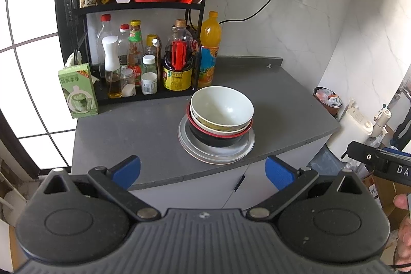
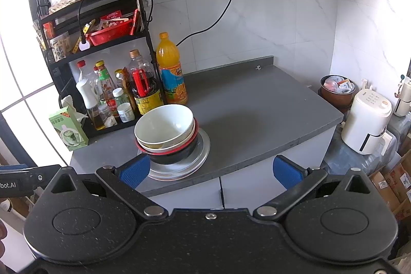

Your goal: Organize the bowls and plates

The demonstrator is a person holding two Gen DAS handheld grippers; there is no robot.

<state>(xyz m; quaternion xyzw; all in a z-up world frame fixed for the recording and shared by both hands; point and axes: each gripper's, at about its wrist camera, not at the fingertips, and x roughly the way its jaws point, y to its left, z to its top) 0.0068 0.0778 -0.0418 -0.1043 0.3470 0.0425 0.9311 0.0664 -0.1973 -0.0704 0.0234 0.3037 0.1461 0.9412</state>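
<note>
we hold both the left gripper (image 1: 203, 172) and right gripper (image 2: 212, 171) spread wide, gripping nothing; the stacked bowls (image 1: 222, 117) sit on plates (image 1: 217, 153) on the counter (image 1: 128, 130), ahead of both.

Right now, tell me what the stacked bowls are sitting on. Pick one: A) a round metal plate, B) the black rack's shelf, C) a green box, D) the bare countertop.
A: the stacked bowls rest on a round metal plate whose rim shows all around the bottom bowl.
</note>
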